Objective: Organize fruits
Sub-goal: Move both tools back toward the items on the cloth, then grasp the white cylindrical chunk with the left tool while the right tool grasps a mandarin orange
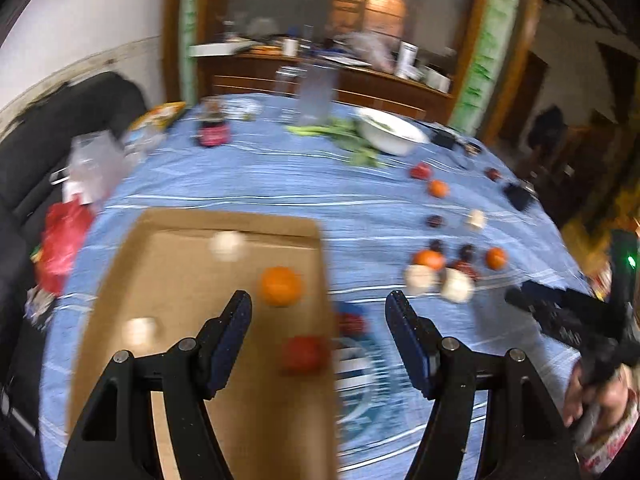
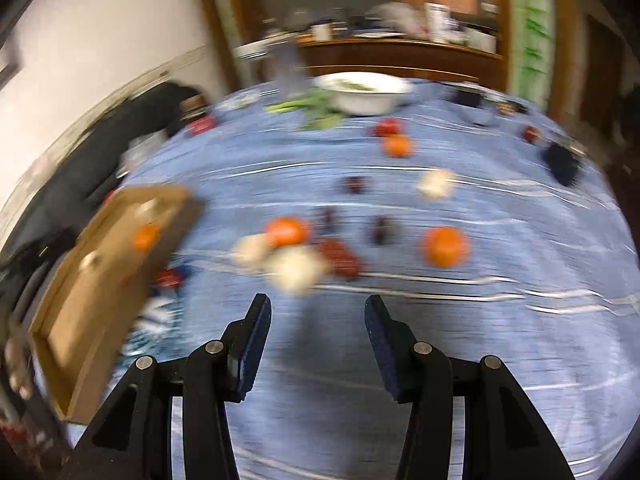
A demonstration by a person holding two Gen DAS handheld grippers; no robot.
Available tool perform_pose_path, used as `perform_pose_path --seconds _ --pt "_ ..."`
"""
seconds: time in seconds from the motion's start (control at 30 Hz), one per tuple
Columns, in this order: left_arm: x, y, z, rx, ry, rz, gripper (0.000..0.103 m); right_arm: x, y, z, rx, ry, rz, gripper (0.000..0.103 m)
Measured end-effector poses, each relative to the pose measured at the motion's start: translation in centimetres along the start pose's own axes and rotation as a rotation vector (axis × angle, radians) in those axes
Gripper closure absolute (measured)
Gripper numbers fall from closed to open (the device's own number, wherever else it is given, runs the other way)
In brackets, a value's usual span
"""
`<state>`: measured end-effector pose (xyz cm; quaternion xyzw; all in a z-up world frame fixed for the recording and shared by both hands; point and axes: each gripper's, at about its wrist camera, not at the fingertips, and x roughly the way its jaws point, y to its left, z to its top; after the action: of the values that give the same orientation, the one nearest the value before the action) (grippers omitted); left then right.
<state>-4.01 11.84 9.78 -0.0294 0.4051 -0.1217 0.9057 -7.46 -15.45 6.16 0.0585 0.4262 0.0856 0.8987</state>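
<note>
A shallow cardboard box (image 1: 180,288) lies on the blue tablecloth (image 1: 260,176). In it are an orange (image 1: 280,285), a red fruit (image 1: 305,353) and two pale round fruits (image 1: 226,245). My left gripper (image 1: 319,304) is open and empty above the box's right edge. Loose fruit lies to the right: oranges (image 1: 429,259), pale fruits (image 1: 457,285) and dark plums (image 1: 434,221). My right gripper (image 2: 318,309) is open and empty above the cloth, just short of a pale fruit (image 2: 295,267), an orange (image 2: 287,231) and another orange (image 2: 445,246). The box also shows at left in the right wrist view (image 2: 112,264). Both views are blurred.
A white bowl (image 1: 394,130) and green vegetables (image 1: 344,136) sit at the table's far side. A dark jar (image 1: 214,126) and clear plastic containers (image 1: 94,160) stand at the left. A black sofa (image 1: 48,132) lies beyond the left edge. A wooden sideboard (image 1: 320,76) stands behind.
</note>
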Motion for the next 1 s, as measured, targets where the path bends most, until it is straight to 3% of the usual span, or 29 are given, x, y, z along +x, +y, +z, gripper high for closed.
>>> perform_pose_path --seconds 0.13,0.3,0.33,0.4,0.47,0.77,0.83,0.9,1.0 --pt "2.6 -3.9 0.5 0.035 0.039 -0.044 0.035 0.0 -3.8 0.8 0.043 -0.021 -0.055 0.051" --pt "6.9 -6.2 0.8 0.003 0.11 -0.037 0.035 1.5 -6.7 2.7 0.11 -0.044 -0.061 0.051" --pt "7.7 -6.6 0.8 0.007 0.11 -0.028 0.036 2.0 -6.9 3.0 0.119 -0.045 -0.061 0.051" --pt "8.7 -7.0 0.7 0.015 0.105 -0.005 0.051 3.2 -7.2 3.7 0.132 -0.043 -0.05 0.051" --pt "9.8 -6.8 0.7 -0.003 0.124 -0.021 0.056 4.0 -7.3 4.2 0.134 -0.041 -0.044 0.051" --pt "11.6 -7.6 0.5 0.067 0.09 -0.049 0.056 6.7 -7.5 3.7 0.144 -0.008 -0.009 0.051" --pt "11.5 -7.7 0.4 0.079 0.08 -0.066 0.062 6.6 -7.4 3.5 0.142 -0.012 -0.01 0.051" --pt "11.4 -7.7 0.4 0.079 0.076 -0.096 0.079 6.6 -7.3 3.4 0.141 -0.011 -0.006 0.051" --pt "10.9 -8.0 -0.1 0.097 0.058 -0.092 0.085 6.5 -7.4 3.3 0.137 -0.016 -0.003 0.056"
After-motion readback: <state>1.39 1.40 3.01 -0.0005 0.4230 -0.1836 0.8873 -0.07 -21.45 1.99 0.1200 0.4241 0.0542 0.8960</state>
